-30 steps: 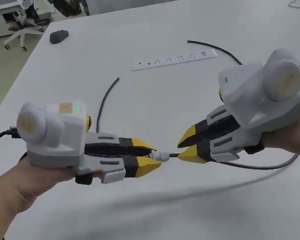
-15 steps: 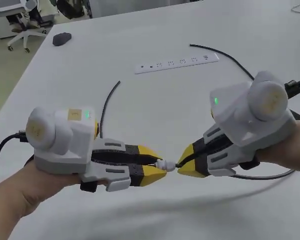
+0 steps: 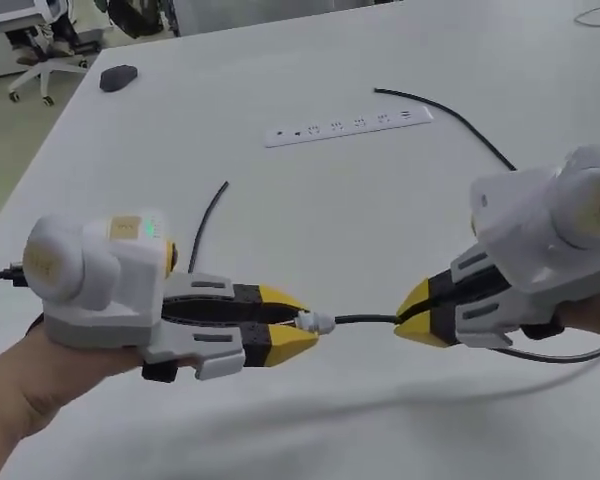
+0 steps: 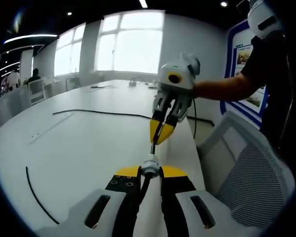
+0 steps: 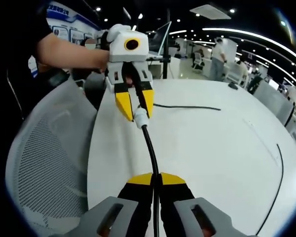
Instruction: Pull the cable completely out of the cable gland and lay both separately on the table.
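moved: right gripper (image 3: 410, 322) is farther off, more cable (image 3: 365, 320) shows | left gripper (image 3: 302, 326) pinches small white cable gland (image 3: 318, 321); right gripper pinches cable | both up over table (image 3: 330, 210) | cable looks light and bendy; best held close to gland

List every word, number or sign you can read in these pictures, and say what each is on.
No text can be read.
Power strip on the table: small marks beside the sockets, too small to read.
Wall poster on the blue board, left gripper view: print too blurred.
Blue sign on the wall, right gripper view: white lettering too blurred.
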### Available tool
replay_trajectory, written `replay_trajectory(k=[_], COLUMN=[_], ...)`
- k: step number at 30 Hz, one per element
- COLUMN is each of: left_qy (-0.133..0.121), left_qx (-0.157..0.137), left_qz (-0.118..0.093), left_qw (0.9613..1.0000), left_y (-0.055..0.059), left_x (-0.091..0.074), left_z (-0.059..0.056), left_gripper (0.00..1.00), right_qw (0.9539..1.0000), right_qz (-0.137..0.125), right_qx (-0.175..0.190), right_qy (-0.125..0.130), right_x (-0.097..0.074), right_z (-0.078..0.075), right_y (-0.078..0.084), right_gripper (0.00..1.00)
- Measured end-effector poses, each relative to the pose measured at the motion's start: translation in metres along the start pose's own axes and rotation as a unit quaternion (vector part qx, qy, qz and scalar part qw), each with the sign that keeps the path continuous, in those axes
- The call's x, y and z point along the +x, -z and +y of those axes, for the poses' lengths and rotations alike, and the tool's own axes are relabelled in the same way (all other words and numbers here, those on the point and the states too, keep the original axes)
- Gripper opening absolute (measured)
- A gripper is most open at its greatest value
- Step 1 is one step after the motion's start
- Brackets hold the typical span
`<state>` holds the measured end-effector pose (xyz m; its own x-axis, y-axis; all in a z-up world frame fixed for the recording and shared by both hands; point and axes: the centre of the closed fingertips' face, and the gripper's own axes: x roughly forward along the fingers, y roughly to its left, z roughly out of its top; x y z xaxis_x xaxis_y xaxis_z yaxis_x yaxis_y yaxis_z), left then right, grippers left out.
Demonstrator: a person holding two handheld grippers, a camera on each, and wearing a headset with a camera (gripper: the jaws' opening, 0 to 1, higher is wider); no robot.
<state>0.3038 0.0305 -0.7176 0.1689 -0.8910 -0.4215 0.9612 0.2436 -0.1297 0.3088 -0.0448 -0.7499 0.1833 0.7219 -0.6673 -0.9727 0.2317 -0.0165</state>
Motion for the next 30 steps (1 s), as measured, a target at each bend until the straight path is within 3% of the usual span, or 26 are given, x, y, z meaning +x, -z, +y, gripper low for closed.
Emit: replay_trajectory(k=[7, 11, 12, 21, 30], left_qy=[-0.014, -0.020, -0.020, -0.035, -0.038], left_qx=[-0.002, 0.009, 0.007, -0.002, -0.004], left_qz=[-0.006, 0.010, 0.009, 0.013, 0.015], left_qw=[0.9999, 0.9997, 0.9997, 0.9993, 0.9992], left_y=[-0.003, 0.002, 0.003, 0.006, 0.007], left_x=[-0.007, -0.010, -0.012, -0.018, -0.016], left_z=[0.006, 0.007, 0.007, 0.015, 0.017], left_gripper=[0.15, 0.15, 0.15, 0.15, 0.15], right_qw=[0.9989, 0.9923, 0.9912, 0.9854, 0.9854], right_qz=[0.015, 0.069, 0.071, 0.086, 0.086], right_qx=[0.025, 0.058, 0.060, 0.091, 0.102], right_qy=[0.038, 0.085, 0.095, 0.115, 0.106], right_x=[-0.019, -0.028, -0.030, -0.042, -0.043], right_z=[-0.016, -0.034, -0.038, -0.049, -0.047], right_y=[0.021, 0.051, 0.056, 0.086, 0.088], right_gripper=[0.00, 0.00, 0.00, 0.00, 0.00])
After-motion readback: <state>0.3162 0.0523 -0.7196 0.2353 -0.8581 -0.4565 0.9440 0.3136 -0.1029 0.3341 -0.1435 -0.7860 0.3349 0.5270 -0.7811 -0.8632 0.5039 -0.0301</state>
